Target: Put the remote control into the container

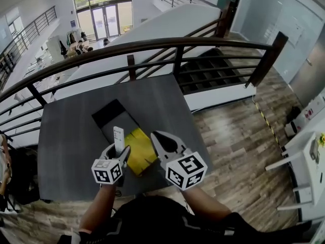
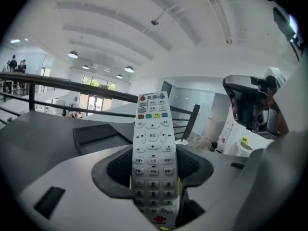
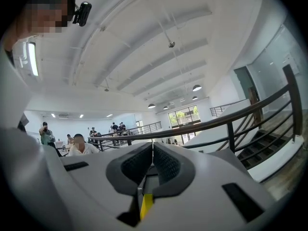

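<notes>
Well, left tongs clamp only the lower end of the remote control, upright at frame centre by the black container, right tongs closed and empty, so it could pivot in the grip and land on the bench.

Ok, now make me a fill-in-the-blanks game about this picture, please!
1. The left hand-held gripper is clamped on a white ____.
2. The right hand-held gripper has its jaws ____, with nothing between them.
3. By the black container on the table lies a flat thing coloured ____.
Missing words: remote control; shut; yellow.
</notes>
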The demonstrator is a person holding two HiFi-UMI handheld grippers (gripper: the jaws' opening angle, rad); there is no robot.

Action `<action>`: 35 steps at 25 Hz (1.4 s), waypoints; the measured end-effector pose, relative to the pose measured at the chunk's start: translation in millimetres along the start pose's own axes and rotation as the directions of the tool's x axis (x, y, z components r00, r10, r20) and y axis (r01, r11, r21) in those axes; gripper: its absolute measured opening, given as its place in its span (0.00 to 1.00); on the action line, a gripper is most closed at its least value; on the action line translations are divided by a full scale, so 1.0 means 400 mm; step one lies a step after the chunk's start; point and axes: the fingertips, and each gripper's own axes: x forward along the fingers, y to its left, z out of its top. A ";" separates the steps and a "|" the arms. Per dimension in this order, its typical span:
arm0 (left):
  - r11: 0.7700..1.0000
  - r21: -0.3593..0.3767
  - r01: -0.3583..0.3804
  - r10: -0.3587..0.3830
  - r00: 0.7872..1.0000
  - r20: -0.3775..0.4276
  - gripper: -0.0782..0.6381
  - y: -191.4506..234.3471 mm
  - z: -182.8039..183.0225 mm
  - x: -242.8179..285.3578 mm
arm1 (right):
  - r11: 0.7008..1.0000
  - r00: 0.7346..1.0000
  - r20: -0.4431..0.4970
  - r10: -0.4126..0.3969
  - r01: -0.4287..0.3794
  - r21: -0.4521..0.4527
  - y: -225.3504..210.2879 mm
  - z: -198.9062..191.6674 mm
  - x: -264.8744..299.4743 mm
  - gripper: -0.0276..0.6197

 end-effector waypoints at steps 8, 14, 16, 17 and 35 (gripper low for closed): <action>1.000 -0.018 0.007 -0.009 0.995 -0.102 0.45 0.028 -0.068 0.110 | 0.998 0.998 -0.031 -0.054 0.055 0.024 -0.043 -0.048 0.017 0.05; 0.999 -0.036 0.021 -0.027 0.985 -0.171 0.45 0.040 -0.123 0.181 | 0.995 0.996 -0.042 -0.074 0.077 0.067 -0.059 -0.058 0.013 0.05; 0.999 -0.037 0.029 -0.036 0.978 -0.206 0.45 0.041 -0.144 0.197 | 0.994 0.995 -0.044 -0.091 0.094 0.064 -0.066 -0.062 0.010 0.05; 0.999 -0.041 0.037 -0.045 0.973 -0.226 0.45 0.040 -0.153 0.206 | 0.993 0.994 -0.044 -0.100 0.102 0.060 -0.071 -0.063 0.009 0.05; 0.980 -0.156 -0.124 0.032 0.871 -0.489 0.45 0.102 -0.325 0.348 | 0.990 0.986 -0.095 -0.140 0.140 0.000 -0.104 -0.075 0.003 0.05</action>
